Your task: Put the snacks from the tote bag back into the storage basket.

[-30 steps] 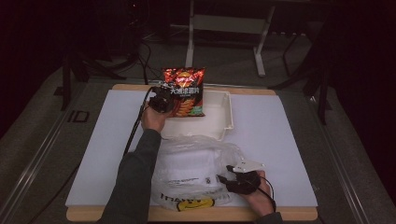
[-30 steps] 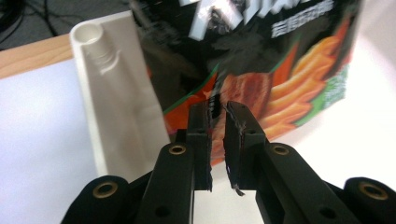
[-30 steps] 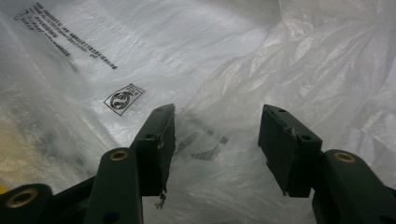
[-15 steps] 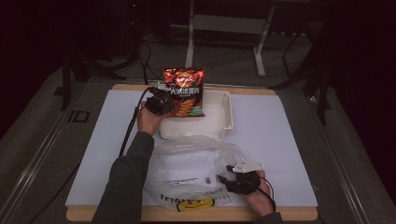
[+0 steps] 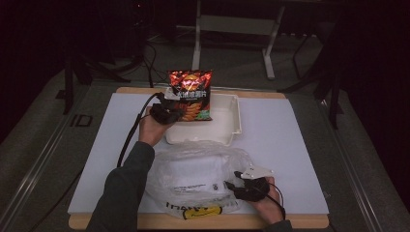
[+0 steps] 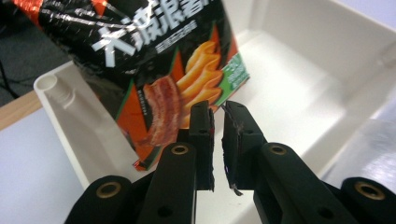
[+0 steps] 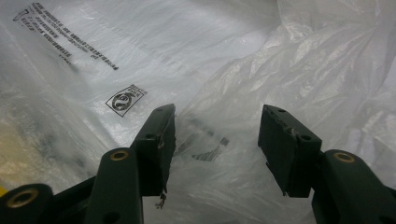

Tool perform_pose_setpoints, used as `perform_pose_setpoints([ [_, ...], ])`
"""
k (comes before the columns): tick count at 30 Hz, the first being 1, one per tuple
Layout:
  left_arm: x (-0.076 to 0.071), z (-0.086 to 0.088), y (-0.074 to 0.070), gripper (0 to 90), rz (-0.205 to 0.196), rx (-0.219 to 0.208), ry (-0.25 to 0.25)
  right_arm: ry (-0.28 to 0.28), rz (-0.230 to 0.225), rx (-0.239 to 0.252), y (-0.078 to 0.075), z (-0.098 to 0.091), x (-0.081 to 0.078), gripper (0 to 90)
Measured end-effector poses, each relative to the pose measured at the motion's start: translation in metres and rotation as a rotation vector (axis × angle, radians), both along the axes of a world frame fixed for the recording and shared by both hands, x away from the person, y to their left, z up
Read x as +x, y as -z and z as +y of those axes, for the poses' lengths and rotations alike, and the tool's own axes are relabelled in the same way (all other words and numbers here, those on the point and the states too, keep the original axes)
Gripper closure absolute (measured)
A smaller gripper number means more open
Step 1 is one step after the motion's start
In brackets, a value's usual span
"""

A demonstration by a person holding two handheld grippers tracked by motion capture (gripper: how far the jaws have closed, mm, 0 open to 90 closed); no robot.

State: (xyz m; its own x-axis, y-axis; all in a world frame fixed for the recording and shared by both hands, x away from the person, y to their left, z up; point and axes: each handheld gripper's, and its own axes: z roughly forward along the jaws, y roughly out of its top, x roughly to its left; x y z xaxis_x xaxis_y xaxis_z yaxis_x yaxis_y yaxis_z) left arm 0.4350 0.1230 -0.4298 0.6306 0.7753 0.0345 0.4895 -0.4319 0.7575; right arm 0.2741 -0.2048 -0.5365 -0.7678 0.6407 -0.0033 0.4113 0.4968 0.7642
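A tray [image 5: 231, 126] is sitting at the far middle of the desk [image 5: 300, 145]. A snack bag [image 5: 190, 94] is standing up in the left part of the tray. A plastic bag [image 5: 198, 179] is lying on the desk just in front of the tray, reaching down to the near edge

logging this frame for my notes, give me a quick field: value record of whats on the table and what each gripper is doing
surface: white table top on a wooden board
chip bag: chip bag upright, lower end in the tray
tray: white tray, beyond the plastic bag
plastic bag: crumpled plastic bag with printed text, near edge
left gripper: left gripper jaws nearly closed, pinching the chip bag's lower edge
right gripper: right gripper jaws open over the plastic bag, holding nothing
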Motion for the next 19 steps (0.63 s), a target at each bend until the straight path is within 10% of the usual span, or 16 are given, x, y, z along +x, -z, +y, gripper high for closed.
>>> perform_pose_setpoints([
  [19,-0.057,-0.003,-0.001,79.3,-0.065,0.066,0.101,-0.004,-0.008,0.0,-0.003,0.002,-0.002,45.9],
])
